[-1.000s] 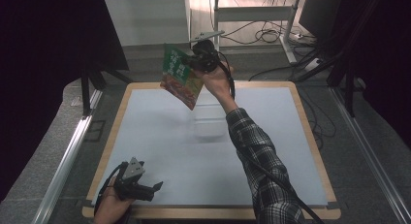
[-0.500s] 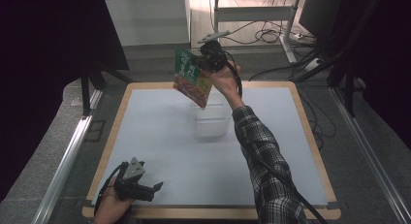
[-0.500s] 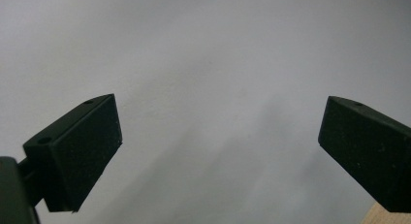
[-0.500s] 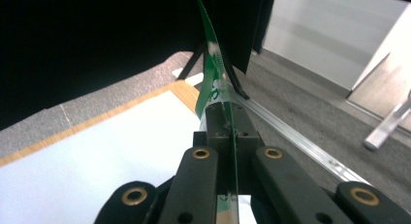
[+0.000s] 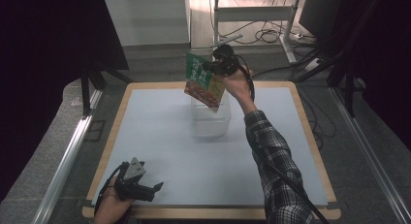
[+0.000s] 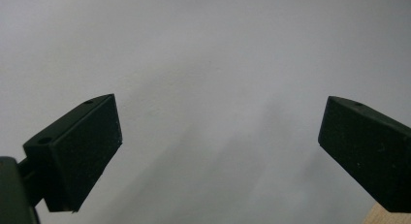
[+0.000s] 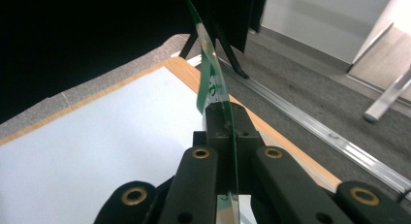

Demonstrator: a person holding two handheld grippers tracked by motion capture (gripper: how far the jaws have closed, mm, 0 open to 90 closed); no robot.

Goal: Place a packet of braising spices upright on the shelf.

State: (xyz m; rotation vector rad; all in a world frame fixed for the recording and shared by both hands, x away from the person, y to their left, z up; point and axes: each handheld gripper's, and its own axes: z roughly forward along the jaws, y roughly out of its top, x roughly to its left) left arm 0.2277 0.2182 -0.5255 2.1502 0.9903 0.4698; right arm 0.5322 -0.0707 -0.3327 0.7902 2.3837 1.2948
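Resting at lower left, the left gripper [image 5: 145, 189] lies on the table [image 5: 160, 136], jaws wide apart and empty. Farther up at centre, the right gripper [image 5: 216, 65], clamped on a green food pouch [image 5: 202, 81], has carried it rightward over the clear container [image 5: 210, 118], suggesting a drop inside comes next.

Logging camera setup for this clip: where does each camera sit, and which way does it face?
High view: above the near edge, facing forward and down on the white wood-rimmed table; both forearms show.
Left gripper view: on the left gripper, facing bare tabletop between spread fingers.
Right gripper view: on the right gripper, along the pinched green printed packet.
Shared: the packet, high and right views.
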